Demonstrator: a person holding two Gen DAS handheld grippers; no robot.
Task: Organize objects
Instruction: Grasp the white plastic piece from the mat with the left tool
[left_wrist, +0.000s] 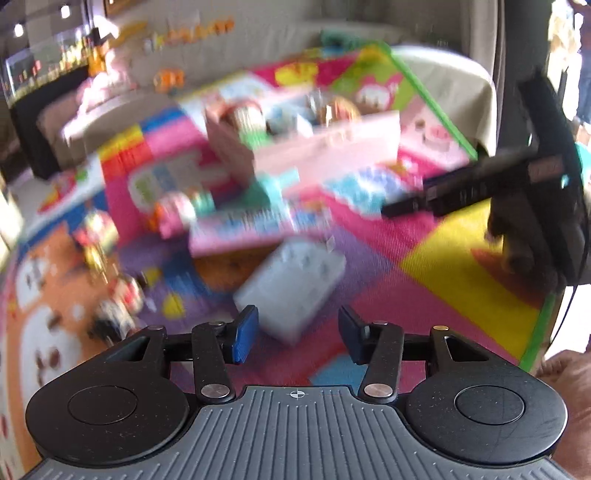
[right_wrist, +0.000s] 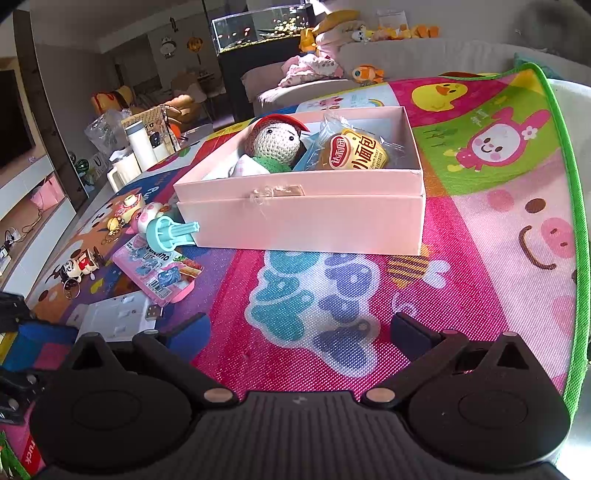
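Spread across both views is a bright cartoon-printed play mat (right_wrist: 491, 206), green-edged at the right of the frame. On it, in the upper centre of the right wrist view, a pink box (right_wrist: 306, 221) is seen standing open; a crocheted doll (right_wrist: 275, 142) with a red hat and a wrapped bread packet (right_wrist: 354, 153) are held inside it. At the box's lower left corner a teal plastic toy (right_wrist: 170, 230) lies touching its wall, with a pink snack pouch (right_wrist: 159, 273) just below and a white block (right_wrist: 114, 319) at the lower left. The left wrist view is heavily blurred; the white block (left_wrist: 291, 284) is seen just ahead of the left gripper (left_wrist: 297, 338), whose jaws are parted with nothing pressed between them. The right gripper (right_wrist: 299, 334) is held wide apart and empty over bare mat.
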